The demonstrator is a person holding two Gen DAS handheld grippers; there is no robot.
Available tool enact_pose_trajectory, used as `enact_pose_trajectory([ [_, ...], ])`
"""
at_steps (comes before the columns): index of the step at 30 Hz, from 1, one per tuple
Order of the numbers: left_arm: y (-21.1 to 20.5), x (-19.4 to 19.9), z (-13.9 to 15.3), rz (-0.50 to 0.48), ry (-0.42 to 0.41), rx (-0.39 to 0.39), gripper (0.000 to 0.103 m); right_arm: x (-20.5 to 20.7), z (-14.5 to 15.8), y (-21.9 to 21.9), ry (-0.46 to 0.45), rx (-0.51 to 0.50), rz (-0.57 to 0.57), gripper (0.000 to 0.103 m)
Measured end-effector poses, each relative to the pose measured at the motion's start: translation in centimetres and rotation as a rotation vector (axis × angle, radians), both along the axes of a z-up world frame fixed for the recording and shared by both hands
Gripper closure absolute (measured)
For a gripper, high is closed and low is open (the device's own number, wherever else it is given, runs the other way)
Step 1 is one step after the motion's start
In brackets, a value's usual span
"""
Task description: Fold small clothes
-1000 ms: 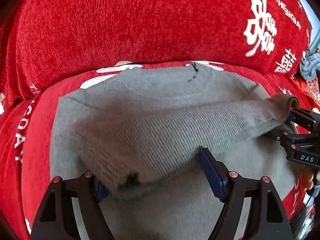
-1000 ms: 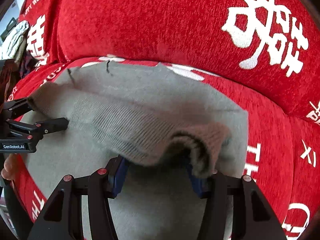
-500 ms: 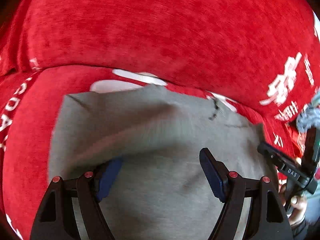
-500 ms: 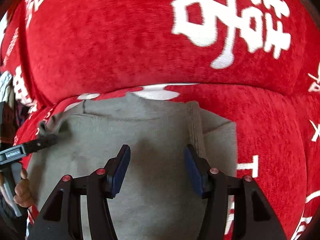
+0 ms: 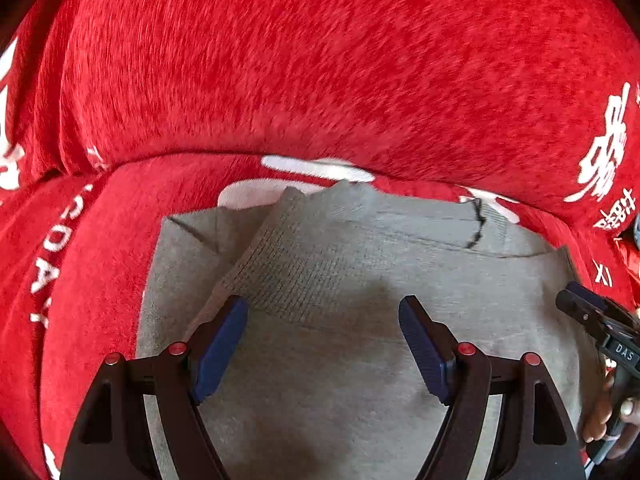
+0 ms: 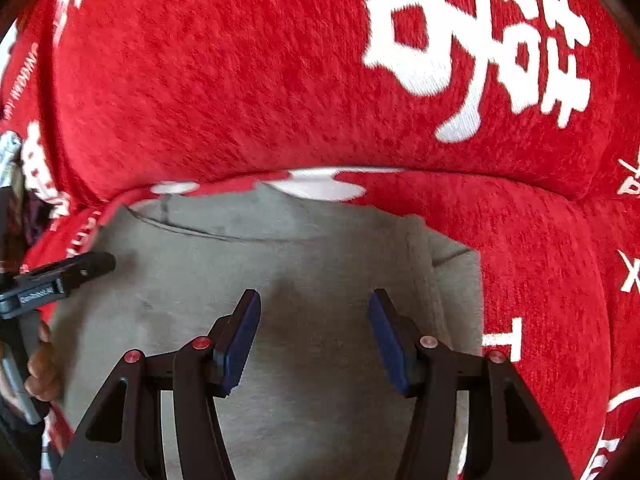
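A grey knit sweater (image 5: 360, 280) lies flat on a red sofa seat, its collar toward the backrest. A ribbed fold of it (image 5: 288, 268) lies across the upper body. My left gripper (image 5: 324, 332) is open and empty just above the sweater's left half. My right gripper (image 6: 314, 328) is open and empty above the sweater (image 6: 312, 264) on its right half. The right gripper also shows at the right edge of the left wrist view (image 5: 592, 316), and the left gripper at the left edge of the right wrist view (image 6: 68, 272).
The red sofa backrest (image 5: 320, 60) with white characters (image 6: 480, 40) rises right behind the sweater. Red seat cushion (image 6: 540, 280) shows on both sides. A blue-grey item (image 5: 634, 228) sits at the far right.
Both grippers held the sweater's lower edge lifted one second ago. They carried it toward the collar, let go, and now hang open above the folded sweater.
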State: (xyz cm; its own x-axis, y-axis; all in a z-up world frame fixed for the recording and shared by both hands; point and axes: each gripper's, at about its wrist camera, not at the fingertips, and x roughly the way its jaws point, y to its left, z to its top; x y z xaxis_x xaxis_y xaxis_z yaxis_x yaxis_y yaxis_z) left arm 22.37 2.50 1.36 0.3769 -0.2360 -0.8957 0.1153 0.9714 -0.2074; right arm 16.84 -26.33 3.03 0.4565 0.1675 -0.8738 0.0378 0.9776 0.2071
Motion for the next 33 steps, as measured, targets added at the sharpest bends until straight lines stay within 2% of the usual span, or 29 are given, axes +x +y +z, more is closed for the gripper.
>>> enact_pose_trajectory([
  [2,0.1,0.0,-0.2,-0.016,-0.026,0.009,0.024,0.3,-0.6,-1.2,0.003,0.024,-0.029,0.043],
  [5,0.0,-0.3,-0.2,-0.045,-0.046,0.022,0.024,0.1,-0.9,-3.0,-0.012,0.118,-0.045,0.043],
  [8,0.5,-0.8,1.3,-0.042,-0.091,-0.022,0.024,-0.3,-0.2,-4.6,-0.04,0.206,-0.095,0.043],
  [10,0.7,-0.3,1.9,-0.041,-0.1,-0.055,0.024,-0.3,0.3,-4.9,-0.062,0.23,-0.109,0.042],
  [15,0.1,2.6,-0.3,0.0,-0.03,0.051,0.024,1.7,-0.3,-3.0,-0.012,0.175,-0.065,0.04],
  [17,0.4,3.3,-1.4,0.035,0.007,0.07,0.024,2.6,-1.6,-2.8,0.026,0.158,-0.065,0.039],
  [20,0.7,3.1,-0.9,0.047,0.006,0.082,0.024,2.7,-1.0,-3.0,0.025,0.155,-0.075,0.038],
  [22,0.8,1.8,0.3,0.052,-0.03,0.113,0.024,1.6,0.2,-2.5,-0.006,0.107,-0.066,0.038],
  [24,0.2,-0.5,1.6,0.031,-0.076,0.116,0.024,-0.4,1.9,-0.8,-0.061,0.071,0.01,0.038],
  [26,-1.2,-3.2,2.1,-0.018,-0.105,0.127,0.024,-2.4,2.5,1.3,-0.074,0.031,0.08,0.038],
  [29,-3.8,-7.3,1.8,-0.097,-0.149,0.202,0.024,-4.9,2.0,4.6,-0.079,-0.078,0.166,0.036],
  [32,-4.3,-9.3,0.8,-0.118,-0.169,0.244,0.023,-6.5,0.6,5.9,-0.037,-0.17,0.22,0.035],
  [33,-3.6,-9.8,0.8,-0.104,-0.181,0.242,0.017,-7.1,0.4,5.4,-0.047,-0.199,0.214,0.033],
])
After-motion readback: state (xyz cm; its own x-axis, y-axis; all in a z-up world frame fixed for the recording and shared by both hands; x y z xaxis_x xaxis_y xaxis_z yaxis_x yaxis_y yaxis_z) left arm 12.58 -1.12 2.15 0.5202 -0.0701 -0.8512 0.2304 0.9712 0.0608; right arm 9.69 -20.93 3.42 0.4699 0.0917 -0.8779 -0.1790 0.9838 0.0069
